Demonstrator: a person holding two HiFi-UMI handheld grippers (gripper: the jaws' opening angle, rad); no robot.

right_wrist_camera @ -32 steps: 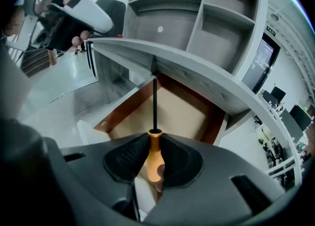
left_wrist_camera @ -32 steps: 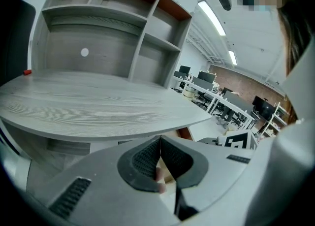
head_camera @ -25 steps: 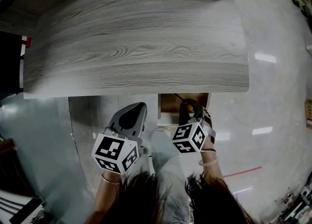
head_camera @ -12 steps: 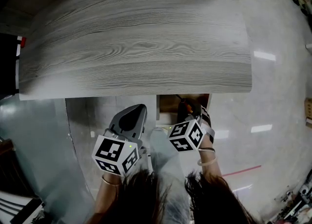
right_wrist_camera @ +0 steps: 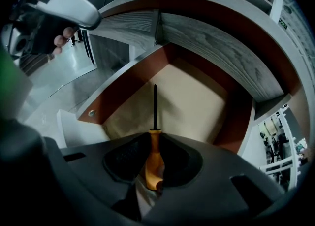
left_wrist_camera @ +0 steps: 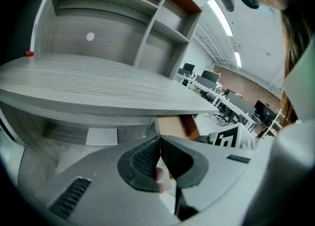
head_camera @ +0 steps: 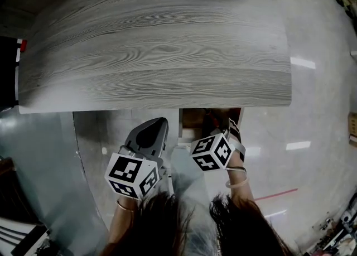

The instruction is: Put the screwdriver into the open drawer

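One small shift: the right gripper [right_wrist_camera: 154, 139] has edged forward over the open drawer [right_wrist_camera: 197, 97], its jaws pinching the screwdriver [right_wrist_camera: 154, 157] by the handle, tip pointing inside. Release looks close. The left gripper [left_wrist_camera: 159, 146] hangs pressed together, empty.

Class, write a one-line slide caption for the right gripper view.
Right gripper holds an orange-handled screwdriver, shaft pointing into the open drawer.

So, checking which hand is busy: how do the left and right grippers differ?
The right gripper is shut on the orange-handled screwdriver; the left gripper is shut, empty. The right gripper points into the open drawer; the left gripper sits beside it. Both carry marker cubes.
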